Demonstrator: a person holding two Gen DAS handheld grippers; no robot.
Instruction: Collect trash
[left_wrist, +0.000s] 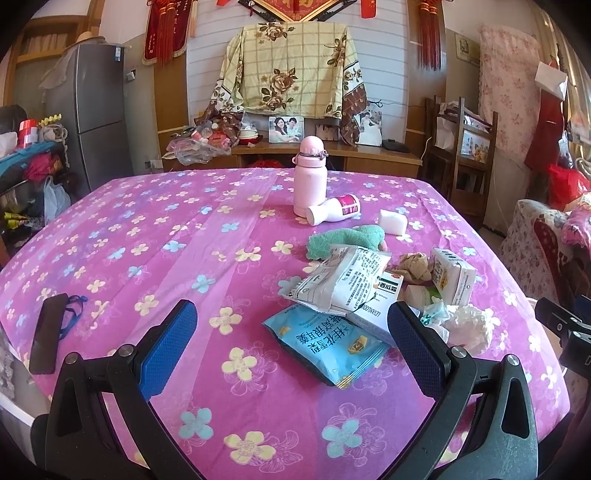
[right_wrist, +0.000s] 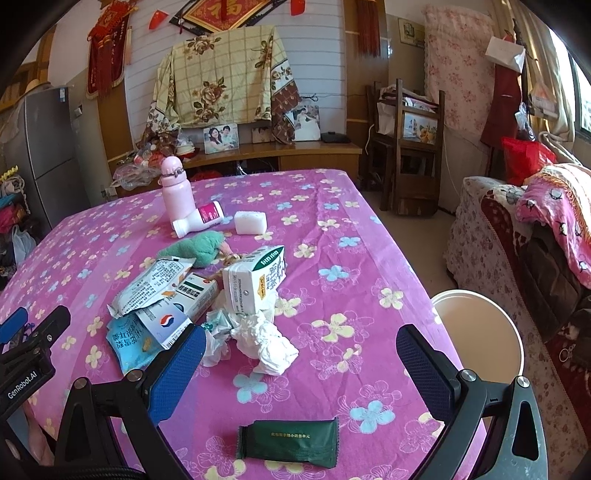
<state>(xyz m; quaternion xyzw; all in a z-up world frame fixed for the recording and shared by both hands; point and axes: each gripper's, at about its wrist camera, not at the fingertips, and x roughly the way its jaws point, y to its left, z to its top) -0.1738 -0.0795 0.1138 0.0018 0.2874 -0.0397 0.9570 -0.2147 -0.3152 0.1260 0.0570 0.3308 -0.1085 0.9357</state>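
Right wrist: dark green wrapper (right_wrist: 287, 445) flat, crimped ends; right gripper (right_wrist: 301, 354) wide, left gripper (left_wrist: 291, 325) wide.

I was in a lived-in family home, a main room by the look of it. Red festival hangings (left_wrist: 164, 29) decorated the wall, framed couple photos (left_wrist: 286, 129) stood on a wooden sideboard (left_wrist: 332, 151), and a grey fridge (left_wrist: 98, 110) filled the left corner. A flowered pink cloth covered the table (left_wrist: 166, 229), and a draped sofa (right_wrist: 517, 236) sat beyond its right edge.
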